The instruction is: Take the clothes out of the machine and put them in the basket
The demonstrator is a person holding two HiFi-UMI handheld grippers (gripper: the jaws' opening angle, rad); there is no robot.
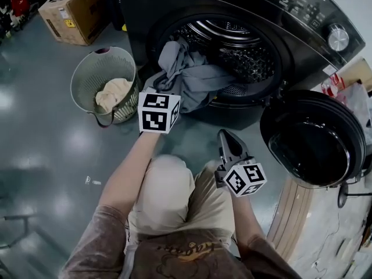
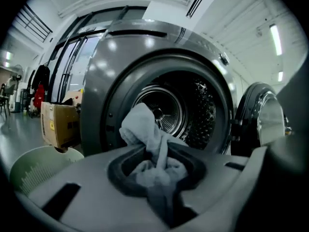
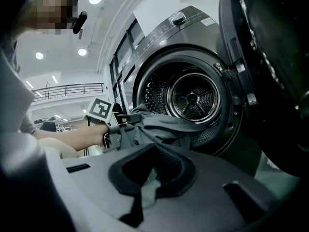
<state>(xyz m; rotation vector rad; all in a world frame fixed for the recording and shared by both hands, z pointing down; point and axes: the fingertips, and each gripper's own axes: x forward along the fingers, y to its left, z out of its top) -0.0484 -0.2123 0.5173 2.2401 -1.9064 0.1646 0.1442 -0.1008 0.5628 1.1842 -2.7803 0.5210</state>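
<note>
A grey garment [image 1: 192, 77] hangs out of the washing machine's open drum [image 1: 250, 57] and over its lip. My left gripper [image 1: 153, 87] is at the garment's left end and is shut on a bunch of the grey cloth [image 2: 145, 124], which fills the space between its jaws [image 2: 157, 170]. In the right gripper view the left gripper [image 3: 113, 129] holds the garment [image 3: 164, 127] stretched out from the drum. My right gripper [image 1: 228, 139] hangs lower, in front of the machine, its jaws together with nothing in them [image 3: 149, 178]. The pale mesh basket [image 1: 81, 74] stands to the left of the machine.
A beige cloth [image 1: 113, 93] lies in the basket. The machine's round door [image 1: 314, 138] is swung open at the right. A cardboard box [image 1: 72, 13] sits on the floor behind the basket. The person's knees are below the grippers.
</note>
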